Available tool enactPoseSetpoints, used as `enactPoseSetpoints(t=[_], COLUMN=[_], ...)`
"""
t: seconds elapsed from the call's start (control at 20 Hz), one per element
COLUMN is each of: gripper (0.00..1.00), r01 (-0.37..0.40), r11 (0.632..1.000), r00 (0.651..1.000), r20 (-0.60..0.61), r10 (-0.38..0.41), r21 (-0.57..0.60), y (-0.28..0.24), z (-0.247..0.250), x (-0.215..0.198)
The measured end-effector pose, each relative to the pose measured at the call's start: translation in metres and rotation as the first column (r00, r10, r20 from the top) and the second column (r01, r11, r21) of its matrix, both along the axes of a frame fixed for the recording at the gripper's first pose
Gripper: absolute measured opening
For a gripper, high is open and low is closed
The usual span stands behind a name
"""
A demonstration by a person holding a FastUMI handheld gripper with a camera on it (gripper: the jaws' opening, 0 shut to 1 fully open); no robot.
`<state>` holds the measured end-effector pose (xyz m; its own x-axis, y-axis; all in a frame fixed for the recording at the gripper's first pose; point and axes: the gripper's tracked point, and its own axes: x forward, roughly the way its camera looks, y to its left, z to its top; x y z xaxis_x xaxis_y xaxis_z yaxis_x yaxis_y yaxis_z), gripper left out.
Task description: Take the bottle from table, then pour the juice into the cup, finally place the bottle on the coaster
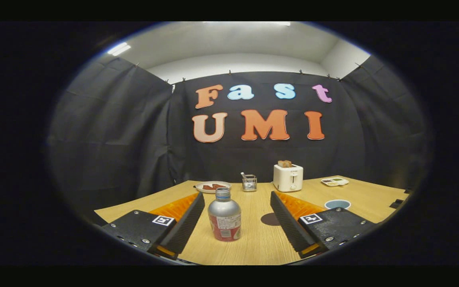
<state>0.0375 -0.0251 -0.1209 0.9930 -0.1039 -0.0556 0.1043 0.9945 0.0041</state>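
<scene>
A staged recording booth rather than a real kitchen: black cloth walls (pixel 110 131) pinned around a wooden counter (pixel 261 239) dressed with a toaster (pixel 288 177) and plate (pixel 212 186).

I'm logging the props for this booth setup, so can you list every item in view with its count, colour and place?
Silver metal bottle with red label: one, upright on the table between the fingers, touching neither.
Dark round coaster: one, on the table right of the bottle.
Light blue cup: one, beyond the right finger.
White toaster: one, far table edge, bread in its slot.
White plate: one, far left, reddish food on it.
Small metal rack: one, between plate and toaster.
White tray: one, right of toaster.
Wooden table: one, light.
Gripper: one, fingers open either side of the bottle.
</scene>
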Motion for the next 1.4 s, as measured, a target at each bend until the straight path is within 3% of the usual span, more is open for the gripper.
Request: enactPoseSetpoints(t=[0.6, 1.1, 1.4], gripper=[0.99, 0.93, 0.8], r01=[-0.023, -0.036, -0.036], r11=[0.999, 0.998, 0.999], r00=[0.99, 0.968, 0.961], r20=[-0.137, -0.248, -0.276], r10=[0.017, 0.023, 0.025], r21=[-0.042, -0.049, -0.036], y=[0.021, 0.023, 0.02], z=[-0.065, -0.109, -0.123], x=[0.042, 0.049, 0.046])
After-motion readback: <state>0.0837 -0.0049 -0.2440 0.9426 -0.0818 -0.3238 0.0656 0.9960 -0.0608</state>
